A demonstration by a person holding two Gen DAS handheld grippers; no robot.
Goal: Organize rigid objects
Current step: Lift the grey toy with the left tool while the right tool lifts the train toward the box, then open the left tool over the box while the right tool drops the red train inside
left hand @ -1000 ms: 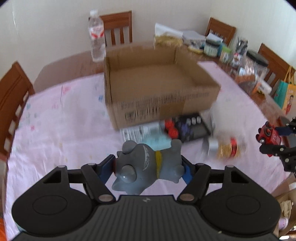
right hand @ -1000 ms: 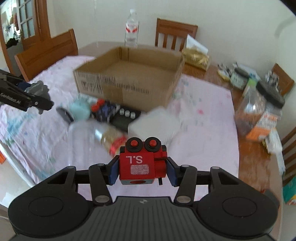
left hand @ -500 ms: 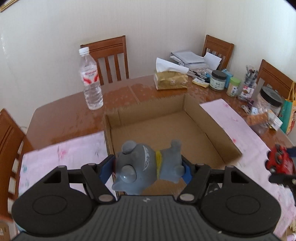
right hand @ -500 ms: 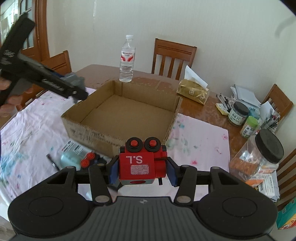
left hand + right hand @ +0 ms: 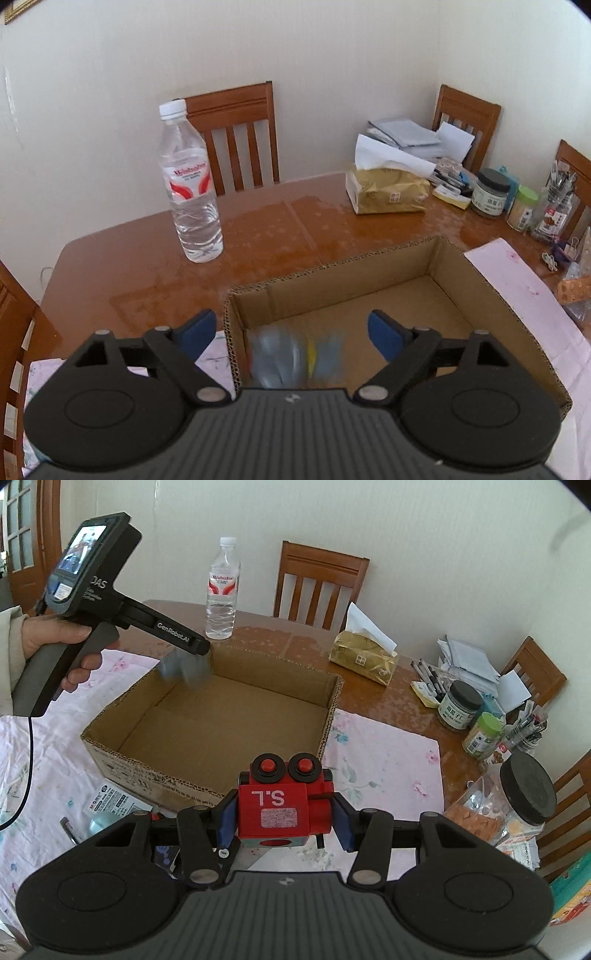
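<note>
Opening over the box (image 5: 436, 258), your left hand-held gripper (image 5: 291, 328) lets the grey toy (image 5: 291, 354) drop at its near-left corner. Right hand-held gripper (image 5: 284, 816) clamps the red toy (image 5: 284, 801) short of the box; several items on the surface (image 5: 388, 771) remain.

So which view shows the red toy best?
The right wrist view: the red toy sits centred and sharp, clamped in the right tool, its "S.L" marking readable. The left wrist view doesn't show it.

Bright, even daylight; soft glare on surface (image 5: 280, 229); fisheye bending, dark corners; grey toy (image 5: 284, 358) motion-blurred, rest sharp.
</note>
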